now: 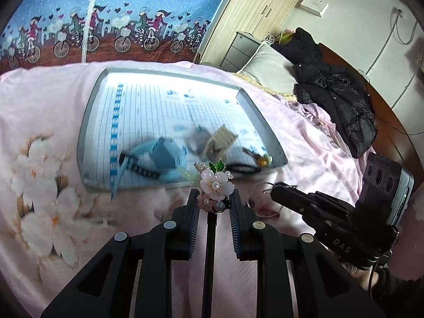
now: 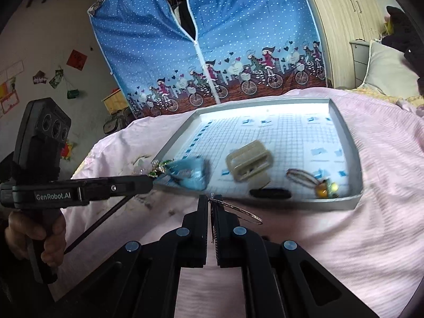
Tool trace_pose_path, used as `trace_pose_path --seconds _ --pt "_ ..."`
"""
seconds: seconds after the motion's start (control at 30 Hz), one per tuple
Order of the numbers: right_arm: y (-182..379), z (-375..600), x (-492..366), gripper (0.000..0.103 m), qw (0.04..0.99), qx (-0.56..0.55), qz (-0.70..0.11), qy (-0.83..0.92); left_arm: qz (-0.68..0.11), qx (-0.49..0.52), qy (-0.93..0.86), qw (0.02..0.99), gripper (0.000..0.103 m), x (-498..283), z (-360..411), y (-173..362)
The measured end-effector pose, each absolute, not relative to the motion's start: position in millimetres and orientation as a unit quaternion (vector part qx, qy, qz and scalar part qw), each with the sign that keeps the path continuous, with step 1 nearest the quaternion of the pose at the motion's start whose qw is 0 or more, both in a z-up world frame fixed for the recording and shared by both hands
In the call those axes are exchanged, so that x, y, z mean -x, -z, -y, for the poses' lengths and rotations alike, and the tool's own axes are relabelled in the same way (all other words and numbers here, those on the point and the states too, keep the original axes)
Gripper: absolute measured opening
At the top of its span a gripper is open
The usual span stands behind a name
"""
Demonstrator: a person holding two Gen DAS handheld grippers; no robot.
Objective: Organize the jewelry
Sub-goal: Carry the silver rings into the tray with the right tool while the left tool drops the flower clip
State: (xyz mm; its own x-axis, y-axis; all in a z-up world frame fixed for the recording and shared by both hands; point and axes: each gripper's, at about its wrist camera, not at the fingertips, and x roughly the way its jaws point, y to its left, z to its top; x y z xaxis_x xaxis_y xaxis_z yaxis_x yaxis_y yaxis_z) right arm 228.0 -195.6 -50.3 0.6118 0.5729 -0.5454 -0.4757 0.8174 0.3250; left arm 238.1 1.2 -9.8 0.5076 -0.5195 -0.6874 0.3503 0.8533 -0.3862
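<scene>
Up close, the left gripper (image 1: 214,198) is clenched on a pink flower hairpin (image 1: 216,186), its dark stick running back between the fingers, held just short of the tray's near edge. Beside it, the right gripper (image 2: 211,206) pinches a thin wire hoop (image 2: 238,212) above the pink bedsheet (image 2: 344,225). A hand (image 2: 34,234) wraps the left tool's grip, level and pointing across. Beyond, the grey tray (image 2: 352,143) on the bed holds a blue bow clip (image 2: 192,176), a beige clip (image 2: 249,163) and an amber-beaded hair clip (image 2: 312,181).
</scene>
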Motion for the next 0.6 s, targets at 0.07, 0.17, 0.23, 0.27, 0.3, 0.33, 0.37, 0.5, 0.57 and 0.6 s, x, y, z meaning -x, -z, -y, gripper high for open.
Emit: trace_pose_path --seconds 0.07,0.17,0.23,0.27,0.3,0.33,0.37,0.5,0.57,0.6 --pt "48 207 -241 0.005 0.897 -0.086 -0.325 -0.287 -0.424 0.107 0.254 0.863 0.018 -258 8 3" --pt "46 219 -264 0.005 0.901 -0.097 -0.319 -0.277 -0.422 0.110 0.241 0.867 0.018 -290 19 0" --pt "47 225 -279 0.005 0.904 -0.096 -0.317 -0.269 -0.426 0.117 0.231 0.867 0.018 -310 24 1" --pt "49 228 -286 0.005 0.904 -0.100 -0.319 -0.267 -0.429 0.122 0.226 0.866 0.018 -322 28 3" --pt "51 231 -294 0.005 0.903 -0.104 -0.323 -0.265 -0.431 0.123 0.224 0.865 0.018 -332 31 5" --pt "54 235 -299 0.005 0.901 -0.108 -0.328 -0.263 -0.433 0.120 0.221 0.866 0.018 -342 35 7" --pt "59 238 -305 0.005 0.899 -0.114 -0.335 -0.258 -0.435 0.115 0.217 0.866 0.018 -352 39 11" --pt "80 254 -316 0.005 0.889 -0.134 -0.367 -0.240 -0.450 0.110 0.207 0.862 0.018 -381 52 29" --pt "85 259 -318 0.005 0.884 -0.140 -0.379 -0.235 -0.456 0.110 0.204 0.859 0.018 -389 57 39" --pt "87 261 -319 0.005 0.882 -0.144 -0.384 -0.233 -0.459 0.108 0.201 0.859 0.018 -393 59 44"
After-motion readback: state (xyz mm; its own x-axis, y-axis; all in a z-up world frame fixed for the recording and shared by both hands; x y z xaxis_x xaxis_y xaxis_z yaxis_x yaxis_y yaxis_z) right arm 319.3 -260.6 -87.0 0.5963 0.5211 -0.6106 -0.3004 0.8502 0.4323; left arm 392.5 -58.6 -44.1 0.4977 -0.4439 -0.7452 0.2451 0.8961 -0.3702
